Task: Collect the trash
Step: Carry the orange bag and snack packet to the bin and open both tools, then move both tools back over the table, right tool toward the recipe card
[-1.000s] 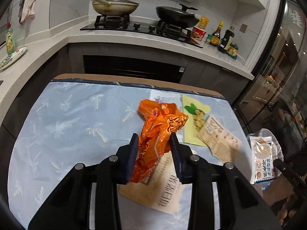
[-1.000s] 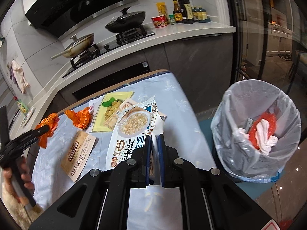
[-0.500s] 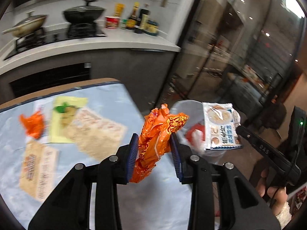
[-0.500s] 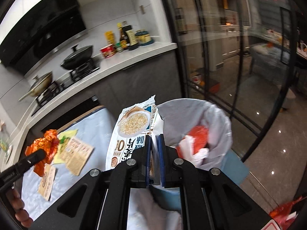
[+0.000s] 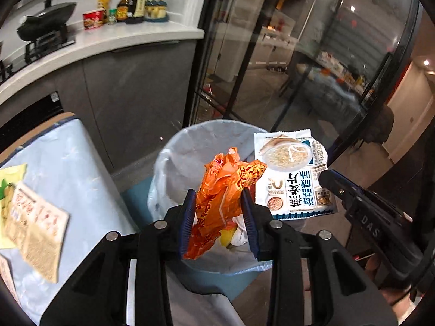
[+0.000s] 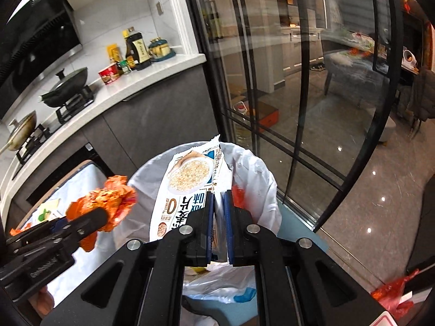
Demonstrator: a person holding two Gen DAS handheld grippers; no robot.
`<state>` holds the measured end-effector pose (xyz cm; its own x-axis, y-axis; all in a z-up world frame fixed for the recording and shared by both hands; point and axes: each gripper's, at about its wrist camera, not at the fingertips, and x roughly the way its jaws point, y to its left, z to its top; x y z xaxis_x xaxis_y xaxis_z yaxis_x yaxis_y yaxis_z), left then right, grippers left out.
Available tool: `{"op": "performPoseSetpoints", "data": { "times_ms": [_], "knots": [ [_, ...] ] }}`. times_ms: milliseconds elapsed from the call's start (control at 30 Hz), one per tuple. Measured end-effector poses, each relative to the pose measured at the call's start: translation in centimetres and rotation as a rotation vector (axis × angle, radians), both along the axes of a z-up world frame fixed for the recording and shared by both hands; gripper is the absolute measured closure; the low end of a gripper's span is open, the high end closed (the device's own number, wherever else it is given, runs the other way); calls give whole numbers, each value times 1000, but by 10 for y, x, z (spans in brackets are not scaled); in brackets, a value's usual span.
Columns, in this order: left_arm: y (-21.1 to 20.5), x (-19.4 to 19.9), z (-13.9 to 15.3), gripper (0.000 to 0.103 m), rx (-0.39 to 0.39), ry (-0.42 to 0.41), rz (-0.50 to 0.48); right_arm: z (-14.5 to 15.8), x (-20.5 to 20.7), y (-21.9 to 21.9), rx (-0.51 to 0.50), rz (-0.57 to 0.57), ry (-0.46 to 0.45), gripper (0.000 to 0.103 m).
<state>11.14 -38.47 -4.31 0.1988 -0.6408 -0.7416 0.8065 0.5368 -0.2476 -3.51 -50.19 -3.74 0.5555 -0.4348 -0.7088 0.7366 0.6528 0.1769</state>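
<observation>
Both grippers over the bin (image 5: 174,146) so a release drops straight in — left gripper (image 5: 218,212) jaws clamped on orange wrapper (image 5: 225,187), right gripper (image 6: 219,228) jaws clamped on oat packet (image 6: 187,187).

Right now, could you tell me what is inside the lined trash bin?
Inside the lined trash bin I see white crumpled paper and something yellow. The orange wrapper and oat packet, held above, cover the rest.

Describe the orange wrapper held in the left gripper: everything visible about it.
The orange wrapper is a crumpled, glossy plastic snack bag with yellow and red print. The left gripper is shut on its middle, so it stands roughly upright, its ragged top flaring above the fingers and its lower end hanging below. It is held in the air over the open mouth of the lined trash bin, beside the white oatmeal packet.
</observation>
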Motion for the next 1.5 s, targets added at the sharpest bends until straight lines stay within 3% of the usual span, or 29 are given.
{"op": "performPoseSetpoints", "data": {
  "times_ms": [267,333,367,400,567,633,767,967,1200,1500],
  "knots": [
    [-35,2,-28,67,55,29,-13,-21,13,-7,9,-5,39,90],
    [-39,5,-34,46,76,42,-1,-23,14,-7,-2,-12,47,87],
    [-39,6,-36,31,85,37,15,-23,15,-6,-6,-9,49,84],
    [-38,6,-35,25,82,24,35,-23,15,-6,-12,-10,50,78],
    [-14,7,-22,19,35,20,95,-8,8,3,-39,-14,4,63],
    [0,8,-13,17,11,11,121,2,6,12,-52,1,-21,62],
    [37,10,1,12,10,-21,198,19,8,35,-52,61,-64,59],
    [115,23,8,12,27,3,362,27,20,80,-30,165,-89,58],
    [212,34,7,12,84,-28,545,16,45,139,14,304,-66,58],
    [314,48,-12,12,88,39,685,-21,99,190,136,496,-31,58]
  ]
}}
